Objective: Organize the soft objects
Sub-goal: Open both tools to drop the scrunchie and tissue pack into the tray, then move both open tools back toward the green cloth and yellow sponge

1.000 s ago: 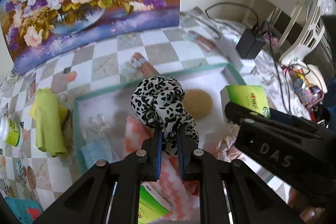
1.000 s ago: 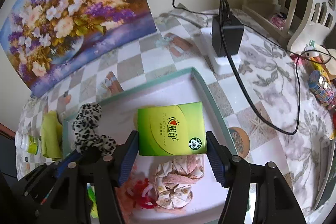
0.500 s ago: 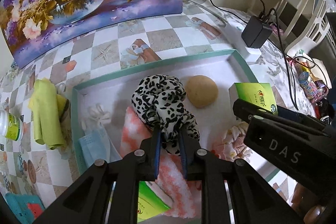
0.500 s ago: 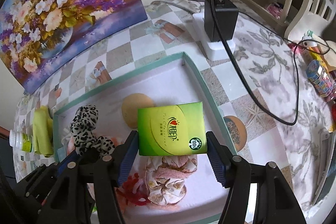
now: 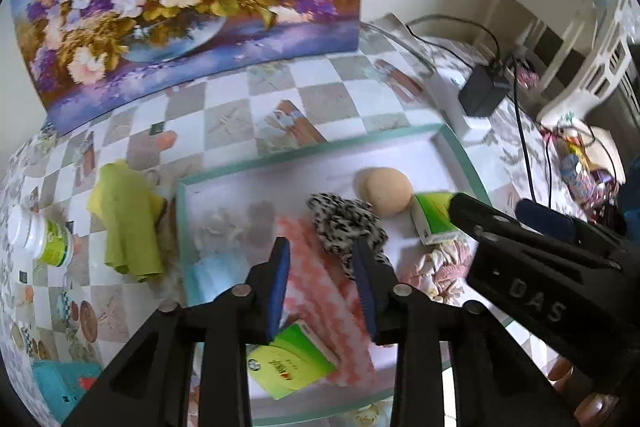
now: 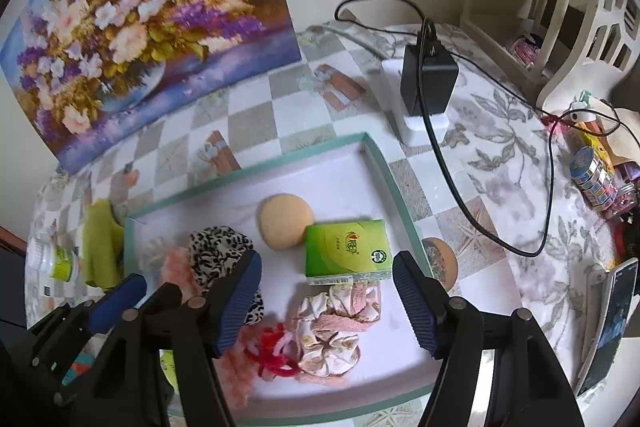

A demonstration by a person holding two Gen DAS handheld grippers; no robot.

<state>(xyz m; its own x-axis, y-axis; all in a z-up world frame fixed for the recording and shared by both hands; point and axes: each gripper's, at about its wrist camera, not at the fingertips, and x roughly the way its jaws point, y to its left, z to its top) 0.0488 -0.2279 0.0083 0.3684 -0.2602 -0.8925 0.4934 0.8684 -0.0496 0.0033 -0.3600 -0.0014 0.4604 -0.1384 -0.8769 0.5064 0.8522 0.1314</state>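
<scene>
Tray (image 6: 384, 163) holds all soft items; green tissue pack (image 6: 346, 251) lies free ahead of spread right gripper (image 6: 326, 301); leopard scrunchie (image 5: 340, 223) just released, left gripper (image 5: 322, 291) opening; fabric may snag its right pad on withdrawal.

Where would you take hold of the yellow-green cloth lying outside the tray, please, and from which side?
I would pinch the yellow-green cloth across its narrow width near the middle, coming down from above. It lies flat on the table as a long folded strip beside the tray, so its long edges seem to offer the easiest span. The left gripper, open and nearer, seems the better choice.
</scene>
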